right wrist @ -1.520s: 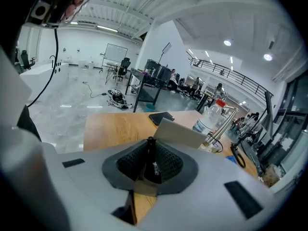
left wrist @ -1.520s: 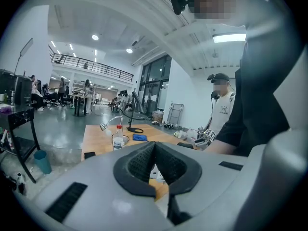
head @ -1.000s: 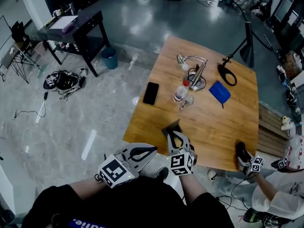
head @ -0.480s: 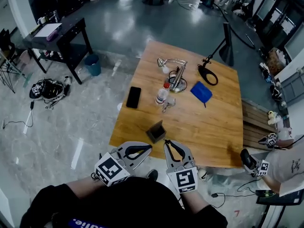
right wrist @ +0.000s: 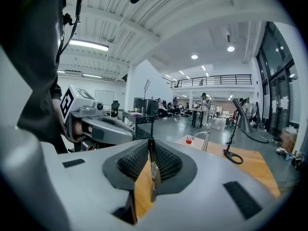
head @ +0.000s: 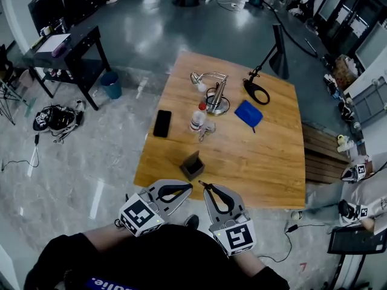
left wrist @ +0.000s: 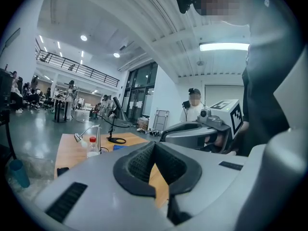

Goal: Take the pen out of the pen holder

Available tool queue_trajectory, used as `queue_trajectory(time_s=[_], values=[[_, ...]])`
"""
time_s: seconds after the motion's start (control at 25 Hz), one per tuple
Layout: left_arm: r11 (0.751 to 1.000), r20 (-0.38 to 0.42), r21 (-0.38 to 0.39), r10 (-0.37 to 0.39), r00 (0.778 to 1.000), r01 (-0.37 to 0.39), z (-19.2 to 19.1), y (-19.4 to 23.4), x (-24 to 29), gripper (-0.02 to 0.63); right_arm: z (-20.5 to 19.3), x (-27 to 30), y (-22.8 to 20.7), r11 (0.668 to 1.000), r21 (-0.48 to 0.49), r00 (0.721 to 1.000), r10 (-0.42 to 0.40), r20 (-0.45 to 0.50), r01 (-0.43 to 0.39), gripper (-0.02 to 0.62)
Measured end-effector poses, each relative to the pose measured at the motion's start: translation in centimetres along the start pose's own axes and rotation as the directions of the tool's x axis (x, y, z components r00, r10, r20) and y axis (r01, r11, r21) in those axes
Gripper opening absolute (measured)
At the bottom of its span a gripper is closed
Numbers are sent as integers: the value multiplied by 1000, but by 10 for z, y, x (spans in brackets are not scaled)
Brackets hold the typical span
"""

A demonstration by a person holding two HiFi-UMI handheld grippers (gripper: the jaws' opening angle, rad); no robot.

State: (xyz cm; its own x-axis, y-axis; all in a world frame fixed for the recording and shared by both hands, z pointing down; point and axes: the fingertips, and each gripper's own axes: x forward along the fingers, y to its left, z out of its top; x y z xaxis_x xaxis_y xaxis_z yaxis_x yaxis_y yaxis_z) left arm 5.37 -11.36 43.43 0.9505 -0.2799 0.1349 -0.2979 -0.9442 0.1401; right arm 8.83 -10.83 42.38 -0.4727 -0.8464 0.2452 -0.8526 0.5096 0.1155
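The pen holder point(head: 192, 165), a small dark open box, stands near the front edge of the wooden table point(head: 266, 156). My right gripper point(head: 204, 187) is held just off that edge, below and to the right of the holder, shut on a slim dark pen point(right wrist: 151, 170). The pen stands upright between the pads in the right gripper view. My left gripper point(head: 183, 189) hangs beside it to the left, shut with nothing in it; its pads meet in the left gripper view point(left wrist: 155, 159). Both grippers are clear of the holder.
On the table lie a black phone point(head: 161, 123), a red-capped bottle point(head: 196, 118), a desk lamp point(head: 205, 80), a blue pad point(head: 248, 113) and a black ring-base lamp point(head: 257, 91). A black side table point(head: 66, 53) stands far left. A person point(head: 363, 192) crouches at the right.
The right gripper was down at the pen holder a second ago; it has drawn back toward me with the pen. The left gripper has barely moved.
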Motion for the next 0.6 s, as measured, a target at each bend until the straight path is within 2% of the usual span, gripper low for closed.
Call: queue_trajectory(time_s=[0.12, 0.6], values=[[1000, -3, 1, -1, 1000, 1, -1, -1, 0, 9, 3, -1, 3, 1000, -26, 1000, 7, 3, -7, 47], [1000, -7, 2, 19, 1000, -19, 0, 1, -4, 9, 16, 0, 6, 999, -22, 999, 32, 33, -32, 46]])
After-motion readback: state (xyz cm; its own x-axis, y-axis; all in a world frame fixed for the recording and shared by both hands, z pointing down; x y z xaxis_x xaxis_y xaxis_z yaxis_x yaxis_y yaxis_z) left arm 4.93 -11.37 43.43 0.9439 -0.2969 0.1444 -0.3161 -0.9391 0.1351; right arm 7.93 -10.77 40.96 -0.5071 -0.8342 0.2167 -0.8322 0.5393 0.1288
